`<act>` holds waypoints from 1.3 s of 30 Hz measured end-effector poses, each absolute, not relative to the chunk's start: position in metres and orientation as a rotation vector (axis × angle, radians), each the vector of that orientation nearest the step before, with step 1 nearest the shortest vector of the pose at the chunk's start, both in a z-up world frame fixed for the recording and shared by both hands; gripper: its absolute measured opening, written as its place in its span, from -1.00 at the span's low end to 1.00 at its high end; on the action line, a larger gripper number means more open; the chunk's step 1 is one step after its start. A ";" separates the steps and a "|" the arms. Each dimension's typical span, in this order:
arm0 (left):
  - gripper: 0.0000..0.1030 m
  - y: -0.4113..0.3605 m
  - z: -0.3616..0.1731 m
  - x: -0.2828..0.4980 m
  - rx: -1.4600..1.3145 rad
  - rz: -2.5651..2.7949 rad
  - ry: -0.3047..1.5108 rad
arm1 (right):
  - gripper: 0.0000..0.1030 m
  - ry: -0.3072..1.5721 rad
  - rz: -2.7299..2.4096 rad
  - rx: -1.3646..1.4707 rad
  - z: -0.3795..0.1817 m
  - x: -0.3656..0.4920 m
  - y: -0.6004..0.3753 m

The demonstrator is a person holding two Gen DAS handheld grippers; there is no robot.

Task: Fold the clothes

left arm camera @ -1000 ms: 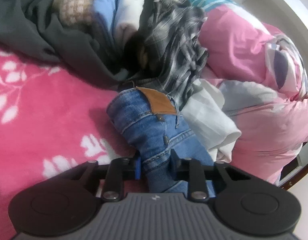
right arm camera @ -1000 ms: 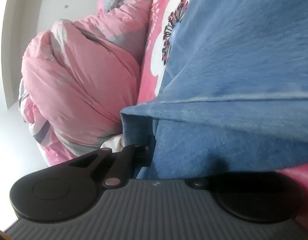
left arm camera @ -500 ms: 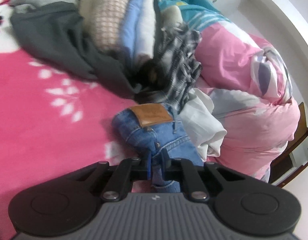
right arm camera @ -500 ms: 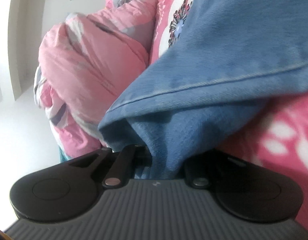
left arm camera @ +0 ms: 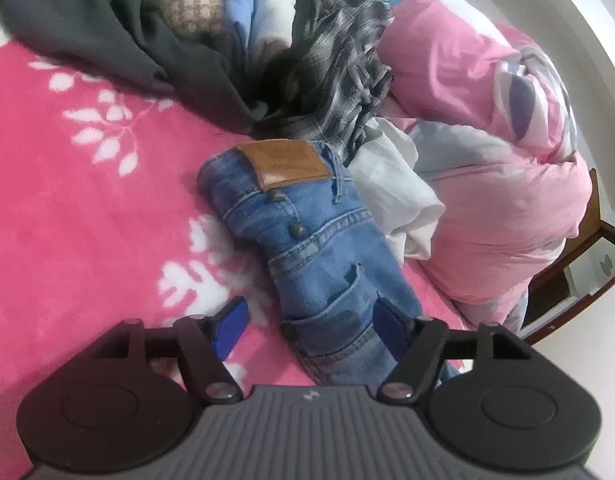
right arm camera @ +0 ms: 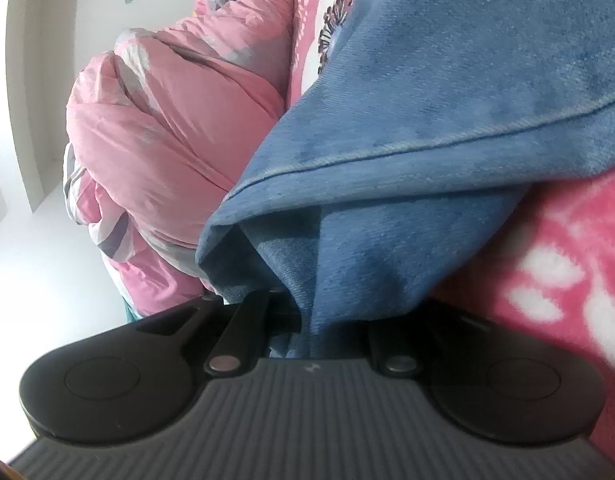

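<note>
L gripper [left arm camera: 311, 320] just let go, fingers wide; jeans [left arm camera: 307, 248] lie ahead betw. them on pink blanket [left arm camera: 87, 220]. R gripper [right arm camera: 307, 320] clamps denim. Waist end laid; R end left.

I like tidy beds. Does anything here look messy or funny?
Yes. Behind the jeans, a heap of unfolded clothes sprawls on the pink blanket, with a white garment crumpled beside the jeans.
</note>
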State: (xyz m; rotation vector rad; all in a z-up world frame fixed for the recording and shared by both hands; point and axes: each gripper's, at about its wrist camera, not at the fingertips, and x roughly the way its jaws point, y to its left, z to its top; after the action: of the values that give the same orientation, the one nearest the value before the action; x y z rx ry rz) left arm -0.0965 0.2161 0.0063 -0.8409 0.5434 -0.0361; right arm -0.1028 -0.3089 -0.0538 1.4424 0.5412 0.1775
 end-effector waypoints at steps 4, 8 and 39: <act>0.79 0.208 0.007 -0.088 -0.829 -0.029 0.513 | -0.79 0.567 0.175 1.453 -0.059 -0.104 -0.311; 0.66 0.204 0.005 -0.077 -0.819 0.011 0.478 | -0.75 0.575 0.173 1.457 -0.063 -0.098 -0.312; -0.57 0.255 0.020 -0.152 -0.843 0.113 0.419 | -0.90 0.590 0.313 1.398 -0.045 -0.135 -0.286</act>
State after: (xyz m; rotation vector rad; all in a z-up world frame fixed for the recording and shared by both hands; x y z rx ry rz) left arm -0.1519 0.2547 0.0196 -0.8432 0.4185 0.1135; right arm -0.1355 -0.2861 -0.0448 1.3981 0.5901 0.3127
